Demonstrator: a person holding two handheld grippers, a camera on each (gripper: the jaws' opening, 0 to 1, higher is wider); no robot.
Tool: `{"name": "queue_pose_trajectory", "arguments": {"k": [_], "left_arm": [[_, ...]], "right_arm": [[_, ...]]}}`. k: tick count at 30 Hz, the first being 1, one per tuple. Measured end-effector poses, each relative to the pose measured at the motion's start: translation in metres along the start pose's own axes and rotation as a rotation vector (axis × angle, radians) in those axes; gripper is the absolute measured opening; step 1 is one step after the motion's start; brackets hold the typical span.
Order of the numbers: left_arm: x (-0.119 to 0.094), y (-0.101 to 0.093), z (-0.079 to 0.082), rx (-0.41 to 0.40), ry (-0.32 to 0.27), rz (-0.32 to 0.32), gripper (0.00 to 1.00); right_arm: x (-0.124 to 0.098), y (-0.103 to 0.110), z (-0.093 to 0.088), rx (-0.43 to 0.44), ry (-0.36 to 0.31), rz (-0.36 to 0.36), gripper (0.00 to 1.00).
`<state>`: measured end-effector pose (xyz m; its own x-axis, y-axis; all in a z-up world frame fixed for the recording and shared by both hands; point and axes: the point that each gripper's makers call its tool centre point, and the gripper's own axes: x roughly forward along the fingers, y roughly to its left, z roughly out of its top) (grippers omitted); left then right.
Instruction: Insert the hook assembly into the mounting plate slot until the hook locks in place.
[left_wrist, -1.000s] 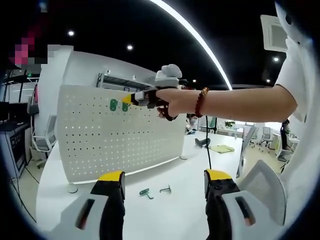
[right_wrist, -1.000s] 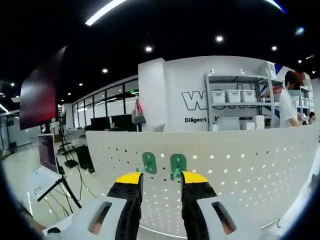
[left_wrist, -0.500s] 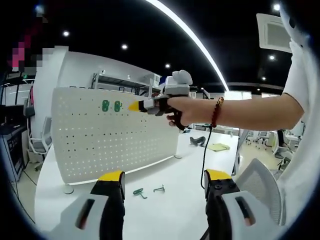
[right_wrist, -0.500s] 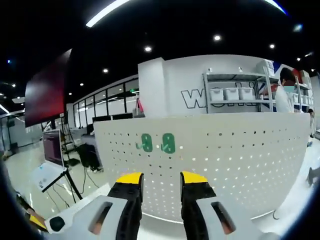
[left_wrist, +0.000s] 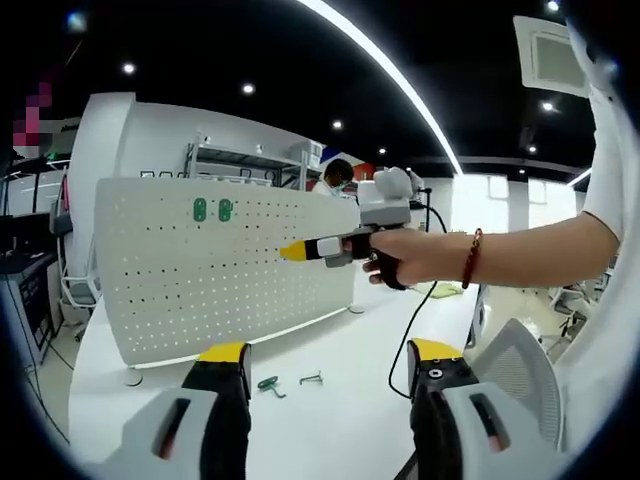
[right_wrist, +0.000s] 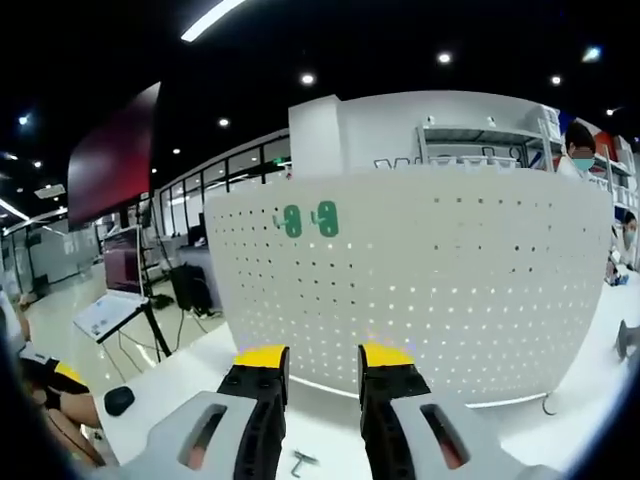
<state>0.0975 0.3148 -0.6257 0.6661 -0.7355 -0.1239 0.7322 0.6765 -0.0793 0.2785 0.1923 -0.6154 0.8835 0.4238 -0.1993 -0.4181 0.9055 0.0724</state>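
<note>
Two green plastic hooks mounted side by side near top of white perforated mounting plate standing on white table. Left tool jaws apart, empty. Right tool jaws slightly apart, empty. Spare green hook lying on table.

Two green hooks mounted on upright white pegboard

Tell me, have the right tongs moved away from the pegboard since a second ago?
Yes. In the left gripper view, the right tongs have pulled back and down from the two green hooks on the white pegboard.
</note>
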Motion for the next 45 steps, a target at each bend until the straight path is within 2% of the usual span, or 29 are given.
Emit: {"name": "queue_pose_trajectory", "arguments": {"k": [7,19,25,30,37,45], "left_arm": [[0.007,-0.005,-0.006,-0.002,0.023,0.007,0.64],[0.027,-0.013,-0.014,-0.016,0.054,-0.015,0.64],[0.03,-0.015,-0.024,-0.016,0.095,-0.042,0.64],[0.03,-0.014,-0.027,-0.013,0.102,-0.041,0.64],[0.035,-0.011,-0.039,0.011,0.14,-0.051,0.64],[0.052,-0.001,-0.056,0.005,0.184,-0.074,0.61]], "right_arm": [[-0.009,-0.004,-0.03,0.027,0.053,0.023,0.26],[-0.019,-0.021,-0.08,0.08,0.149,0.011,0.25],[-0.023,-0.023,-0.105,0.104,0.187,0.001,0.25],[-0.027,-0.018,-0.128,0.125,0.223,0.002,0.25],[-0.029,-0.009,-0.144,0.132,0.254,0.021,0.25],[-0.036,-0.004,-0.155,0.146,0.252,0.03,0.25]]}}
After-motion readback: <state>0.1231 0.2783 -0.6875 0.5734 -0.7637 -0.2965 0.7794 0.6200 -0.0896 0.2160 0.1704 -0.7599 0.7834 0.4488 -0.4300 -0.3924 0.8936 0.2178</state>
